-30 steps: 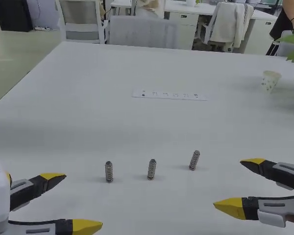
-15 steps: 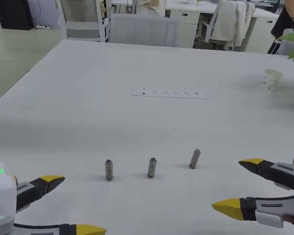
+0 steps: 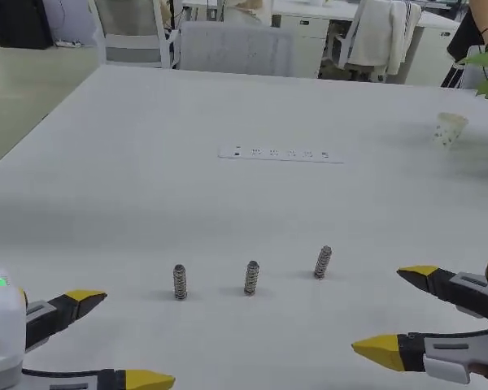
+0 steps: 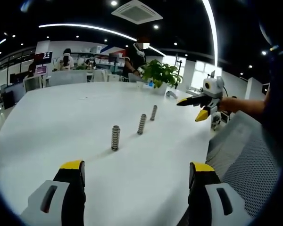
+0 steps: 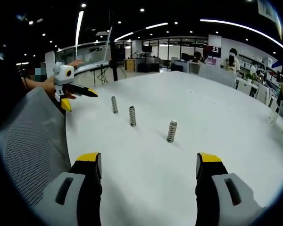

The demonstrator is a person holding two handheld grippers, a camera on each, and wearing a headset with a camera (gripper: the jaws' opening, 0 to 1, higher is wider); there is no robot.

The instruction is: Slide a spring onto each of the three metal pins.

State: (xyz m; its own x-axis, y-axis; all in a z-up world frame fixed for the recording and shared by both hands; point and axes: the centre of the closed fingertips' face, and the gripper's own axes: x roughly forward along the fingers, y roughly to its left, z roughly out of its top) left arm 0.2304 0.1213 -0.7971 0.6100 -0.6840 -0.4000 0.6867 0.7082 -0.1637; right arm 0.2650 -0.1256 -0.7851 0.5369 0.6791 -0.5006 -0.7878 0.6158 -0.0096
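Looking down on a white table, the head view has three small coil springs standing in a row across the lower middle of the frame: left spring, middle spring and right spring. Each seems to be already on its pin, though the pins are too small to make out. The right spring leans to the right; the other two stand straight. The likeliest trouble is a tip-over. Nothing visible anchors the springs, so a yellow jaw tip brushing one, above all the leaning one, could topple it. The left gripper sits in the lower left corner and the right gripper in the lower right. Both are well apart from the springs, with jaws spread wide and empty and tips aimed inward. A power strip lies at centre, and a paper cup stands at the right edge.

The left gripper view has the left gripper at the bottom, its jaws wide apart and holding nothing. The left spring is nearest, at centre. The middle spring and right spring recede toward the upper right. The right gripper hovers at right, and a potted plant stands behind it.

The right gripper view has the right gripper at the bottom, jaws wide apart and empty. The right spring is nearest, at centre, and visibly tilted. The middle spring and left spring run toward the upper left, where the left gripper hangs.
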